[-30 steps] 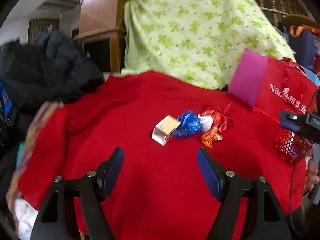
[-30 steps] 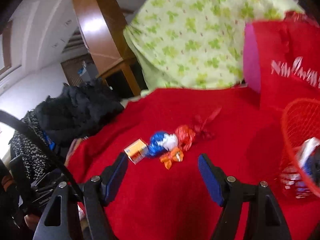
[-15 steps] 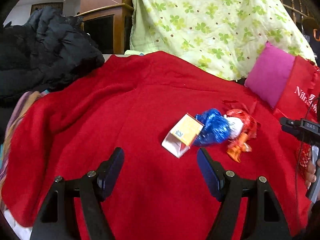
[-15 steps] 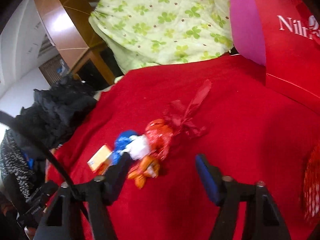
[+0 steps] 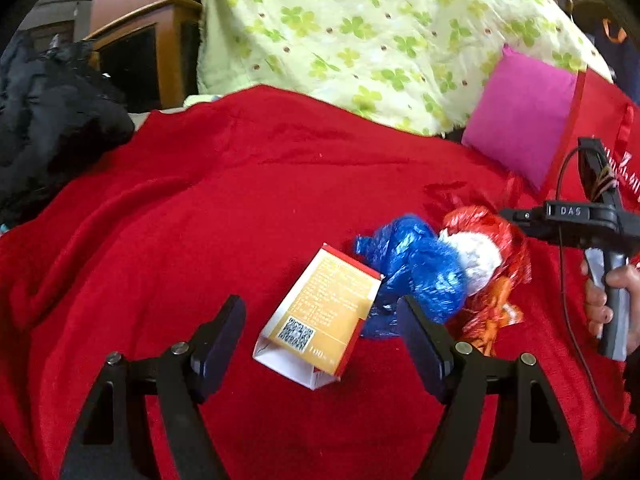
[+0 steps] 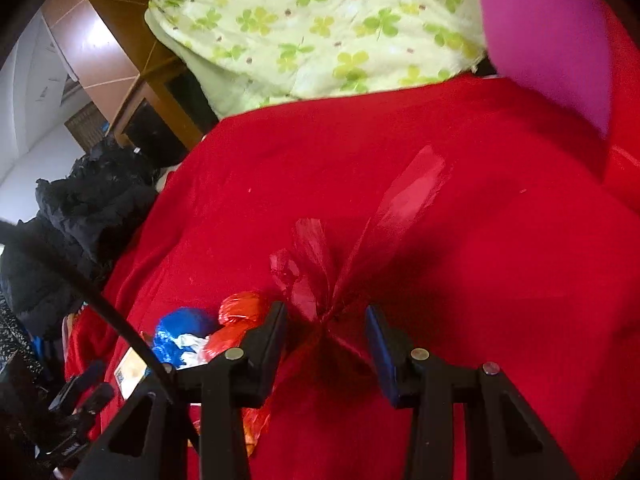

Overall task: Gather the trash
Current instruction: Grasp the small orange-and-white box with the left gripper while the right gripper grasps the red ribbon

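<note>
- The left gripper (image 5: 320,332), jaws spread, is straddling the small orange-and-white cardboard box (image 5: 320,316) lying on the red fleece blanket (image 5: 200,220), apparently lining up a pickup.
- The right gripper (image 6: 326,344), jaws closing, is bracketing the red cellophane wrapper (image 6: 320,280) just beyond the box, not yet pinching it.
</note>
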A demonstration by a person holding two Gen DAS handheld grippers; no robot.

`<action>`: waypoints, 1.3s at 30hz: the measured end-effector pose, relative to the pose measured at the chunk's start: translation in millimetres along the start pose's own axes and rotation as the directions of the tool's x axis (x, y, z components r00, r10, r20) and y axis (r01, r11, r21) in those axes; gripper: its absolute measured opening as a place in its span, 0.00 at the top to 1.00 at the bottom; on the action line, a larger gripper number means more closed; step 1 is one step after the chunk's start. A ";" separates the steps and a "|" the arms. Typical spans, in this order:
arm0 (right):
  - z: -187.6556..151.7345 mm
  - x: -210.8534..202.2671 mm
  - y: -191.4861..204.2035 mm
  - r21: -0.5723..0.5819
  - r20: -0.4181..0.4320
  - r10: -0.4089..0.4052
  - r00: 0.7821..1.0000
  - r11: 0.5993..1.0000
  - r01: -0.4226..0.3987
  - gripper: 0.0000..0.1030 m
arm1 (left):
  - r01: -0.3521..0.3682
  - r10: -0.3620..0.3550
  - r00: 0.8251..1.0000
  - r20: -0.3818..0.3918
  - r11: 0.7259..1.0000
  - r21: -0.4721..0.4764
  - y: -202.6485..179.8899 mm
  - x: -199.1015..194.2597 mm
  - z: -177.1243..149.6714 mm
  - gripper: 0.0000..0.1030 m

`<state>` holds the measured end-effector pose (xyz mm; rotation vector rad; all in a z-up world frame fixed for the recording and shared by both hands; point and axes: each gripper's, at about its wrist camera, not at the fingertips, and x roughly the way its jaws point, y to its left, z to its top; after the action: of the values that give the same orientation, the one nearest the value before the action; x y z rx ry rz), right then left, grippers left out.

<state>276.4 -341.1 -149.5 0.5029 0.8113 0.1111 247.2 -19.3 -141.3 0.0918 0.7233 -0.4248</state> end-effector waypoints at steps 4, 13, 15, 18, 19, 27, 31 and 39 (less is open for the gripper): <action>-3.0 14.6 -2.7 -0.010 -0.029 0.002 1.000 1.000 -0.002 0.55 | 0.023 -0.022 0.999 -0.028 1.000 0.020 3.2 12.8 -4.3 0.24; -22.0 -3.8 -0.5 -0.027 0.023 -0.045 0.999 0.999 0.045 0.84 | 0.070 -0.070 0.996 -0.055 0.998 0.002 3.6 13.8 -10.3 0.45; -27.6 -16.9 1.3 -0.032 0.045 -0.067 0.997 0.997 0.069 0.84 | 0.072 -0.073 0.996 -0.048 0.997 -0.009 2.5 9.5 -11.7 0.46; -36.7 -36.8 2.8 -0.038 0.052 -0.073 0.996 0.996 0.075 0.84 | 0.071 -0.074 0.996 -0.051 0.996 -0.057 2.8 -0.9 -17.6 0.46; -38.9 -42.0 1.9 -0.036 0.052 -0.071 0.996 0.997 0.073 0.84 | 0.074 -0.078 0.996 -0.044 0.994 -0.074 1.9 -9.3 -21.4 0.46; -38.6 -63.9 -12.2 0.091 0.033 -0.001 0.999 0.996 -0.002 0.61 | 0.099 -0.097 0.995 0.024 0.984 -0.145 -7.8 -61.7 -39.5 0.46; -31.7 -60.2 -18.0 0.094 0.103 0.018 0.994 0.995 -0.028 0.20 | 0.101 -0.099 0.995 0.020 0.983 -0.155 -17.1 -60.1 -42.0 0.47; -21.5 3.1 -9.3 0.050 -0.048 0.016 0.999 0.999 -0.014 0.51 | 0.144 -0.146 0.989 -0.002 0.976 -0.165 -22.1 -45.8 -54.6 0.46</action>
<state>262.2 -340.0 -168.3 0.5550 0.8594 0.1176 173.6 -11.3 -150.7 -0.1141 0.7793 -0.5025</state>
